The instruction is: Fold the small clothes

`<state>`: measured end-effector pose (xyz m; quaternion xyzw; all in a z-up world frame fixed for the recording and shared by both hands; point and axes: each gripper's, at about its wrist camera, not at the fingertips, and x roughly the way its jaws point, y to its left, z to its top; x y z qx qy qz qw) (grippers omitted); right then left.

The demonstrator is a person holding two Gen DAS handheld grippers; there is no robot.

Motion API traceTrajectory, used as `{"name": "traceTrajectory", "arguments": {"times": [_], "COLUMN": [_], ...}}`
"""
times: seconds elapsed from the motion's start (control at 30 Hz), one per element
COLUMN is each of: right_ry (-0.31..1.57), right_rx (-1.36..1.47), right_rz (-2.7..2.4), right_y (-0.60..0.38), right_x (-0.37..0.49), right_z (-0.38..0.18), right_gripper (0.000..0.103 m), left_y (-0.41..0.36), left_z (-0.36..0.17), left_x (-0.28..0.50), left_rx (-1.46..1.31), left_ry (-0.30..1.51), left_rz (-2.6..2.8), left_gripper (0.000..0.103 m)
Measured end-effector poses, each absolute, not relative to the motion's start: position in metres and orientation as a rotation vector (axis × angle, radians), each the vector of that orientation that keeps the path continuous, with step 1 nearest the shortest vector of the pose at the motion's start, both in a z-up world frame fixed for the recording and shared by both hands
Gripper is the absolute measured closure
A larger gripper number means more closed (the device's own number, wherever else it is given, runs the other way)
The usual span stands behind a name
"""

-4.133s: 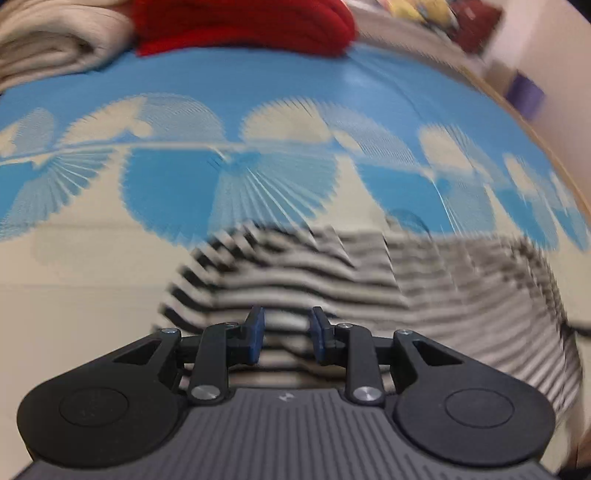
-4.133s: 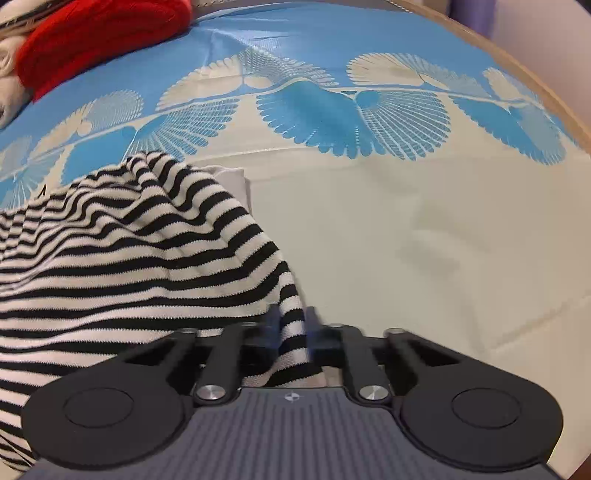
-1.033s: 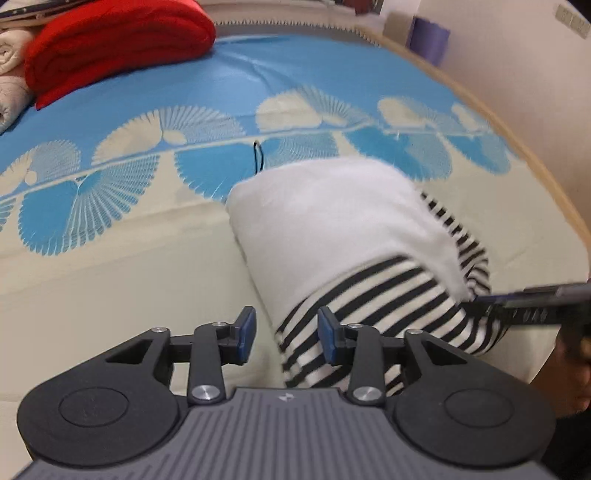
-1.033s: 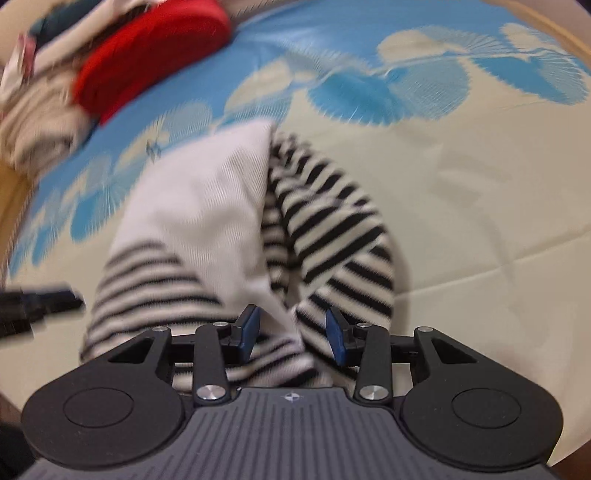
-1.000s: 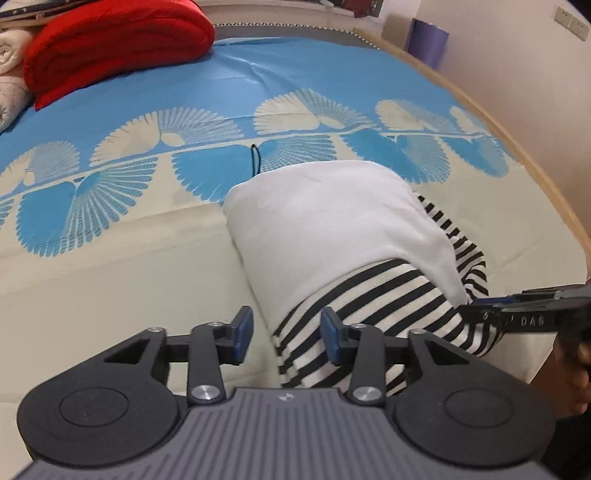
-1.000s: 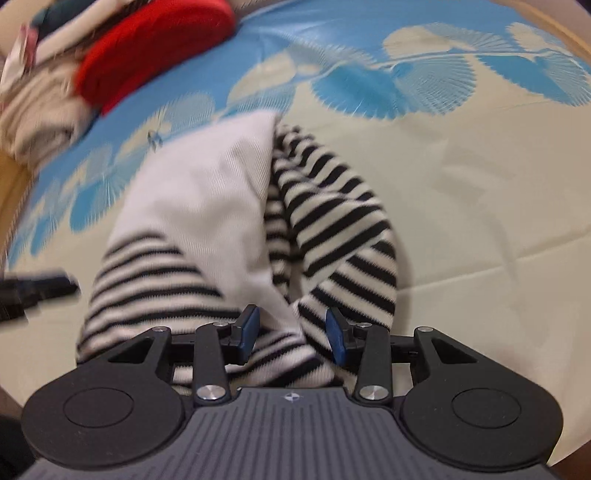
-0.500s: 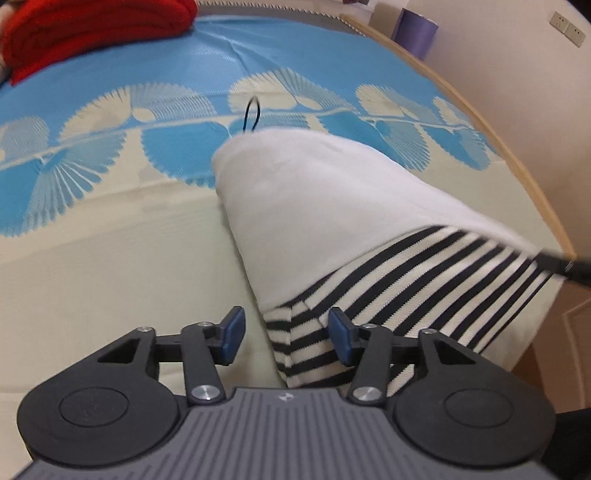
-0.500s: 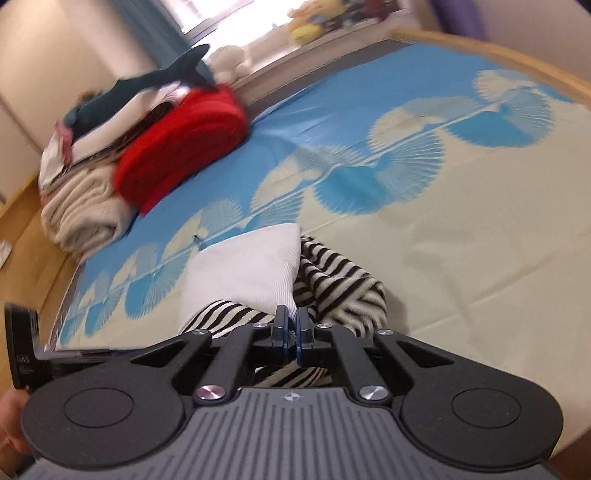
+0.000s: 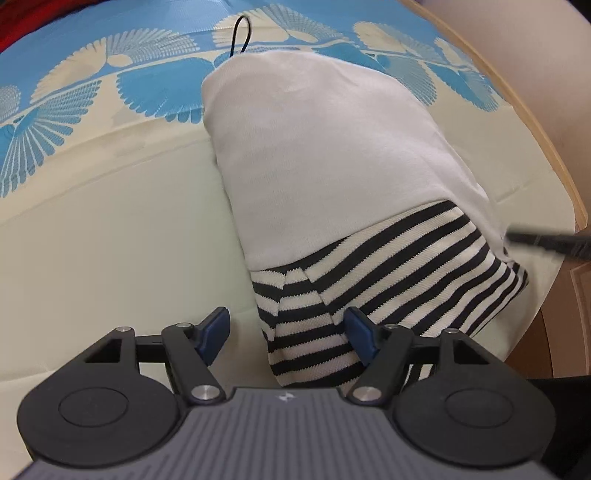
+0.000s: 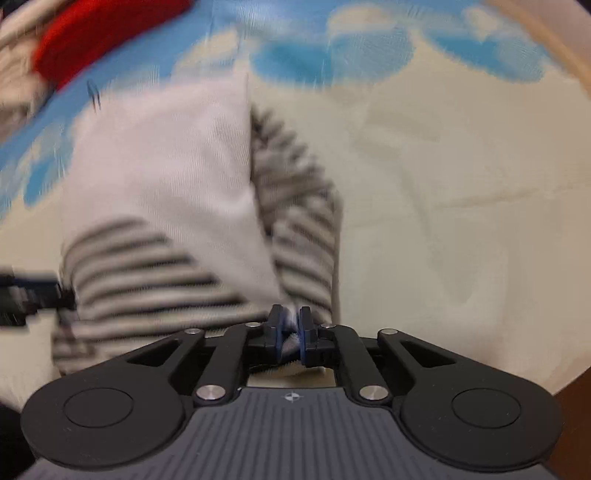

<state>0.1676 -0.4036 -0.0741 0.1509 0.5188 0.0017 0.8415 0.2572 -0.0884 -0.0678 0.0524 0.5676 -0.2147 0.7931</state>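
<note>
Left wrist view, left to right: bedsheet (image 9: 110,229), cream with blue fan print along the top; left gripper (image 9: 286,332), lower centre, fingers spread wide and opening, the striped hem lying between the pads, not pinched; striped garment (image 9: 332,166), centre, white inner side up, stripes at its lower edge; black loop (image 9: 240,33) at its upper corner.

Right wrist view, blurred: red blanket (image 10: 96,33), upper left; garment centre-left; right gripper (image 10: 290,334), lower centre, fingers close together, easing apart, cloth between them.
</note>
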Motion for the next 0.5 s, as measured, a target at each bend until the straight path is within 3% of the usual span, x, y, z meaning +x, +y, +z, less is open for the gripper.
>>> {"name": "traceTrajectory", "arguments": {"times": [0.1,0.17,0.37,0.43,0.47,0.5], "right_ry": [0.911,0.861,0.964,0.975,0.981,0.984], "right_rx": [0.413,0.464,0.404,0.432,0.445,0.439], "right_rz": [-0.018,-0.007,0.024,0.051,0.079,0.098], "right_y": [-0.415,-0.417,-0.401,-0.4,-0.4,-0.397], "right_x": [0.159,0.158,0.187,0.192,0.194,0.195], "right_z": [-0.05,-0.05,-0.077,-0.082,-0.082,-0.082], "right_gripper": [0.064,0.061,0.062,0.078,0.093,0.101], "left_y": [-0.082,-0.075,-0.06,-0.061,-0.061,-0.061], "left_z": [-0.061,-0.054,-0.051,-0.055,-0.057,-0.058], "left_x": [0.262,0.269,0.294,0.302,0.307,0.311], "left_rx": [0.063,-0.002,-0.189,-0.226,-0.249,-0.274], "left_ry": [1.219,1.188,1.128,1.134,1.137,1.14], "left_rz": [-0.465,-0.44,-0.363,-0.356,-0.354,-0.351], "left_gripper": [0.029,0.029,0.029,0.028,0.027,0.027]}}
